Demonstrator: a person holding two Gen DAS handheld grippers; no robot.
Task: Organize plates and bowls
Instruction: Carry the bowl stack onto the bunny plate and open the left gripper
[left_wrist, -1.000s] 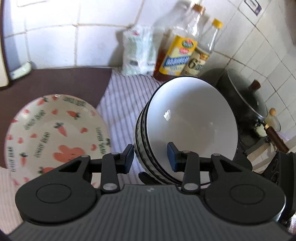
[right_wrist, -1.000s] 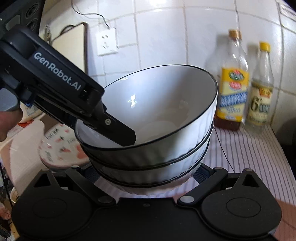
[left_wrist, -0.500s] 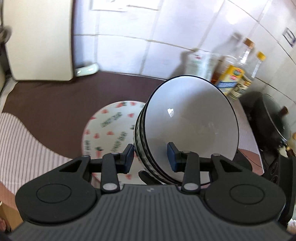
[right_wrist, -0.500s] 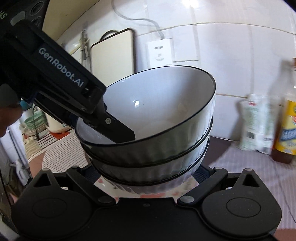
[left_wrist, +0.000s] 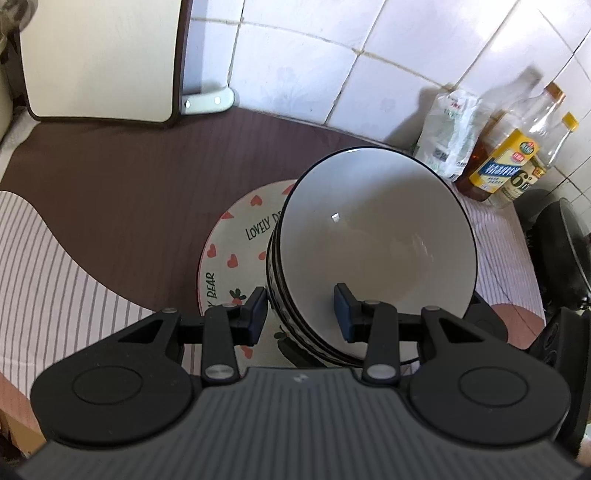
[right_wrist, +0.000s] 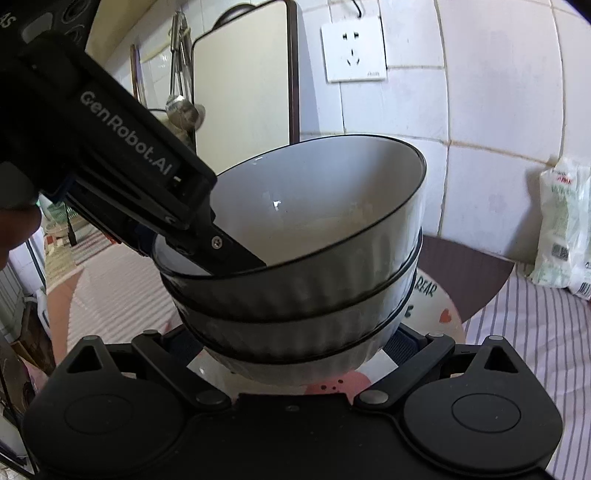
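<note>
Step in hand: carrying a nested stack of bowls (left_wrist: 376, 254) toward the patterned plate (left_wrist: 236, 240), judged as a set-down on that plate.
Stack, left wrist view: centre right of the frame, tilted, overlapping the right part of the plate; whether touching it or held above it cannot be told.
Stack, right wrist view: middle of the frame, three ribbed rims nested, plate edge (right_wrist: 439, 310) showing at lower right behind it.
Left gripper (left_wrist: 301, 314): clamped on the stack's near wall, one pad outside at lower centre, the other inside the top bowl.
Left gripper, right wrist view: black body entering from upper left, finger hooked over the rim (right_wrist: 221, 251).
Right gripper (right_wrist: 295, 354): fingers spread around the bottom bowl at lower centre; pads hidden behind the bowl, so grip or mere cradle cannot be told.
Plate: flat on the brown mat (left_wrist: 110, 177), centre of the left wrist view.
Doing it well: level the stack first, centre over the plate, lower slowly.
Release: only once the base sits flat; rim grip off last.
Risk: upper bowls sliding if tilted further; chipping on a hard landing.
Clearance: keep away from bottles (left_wrist: 517, 166) at upper right.
</note>
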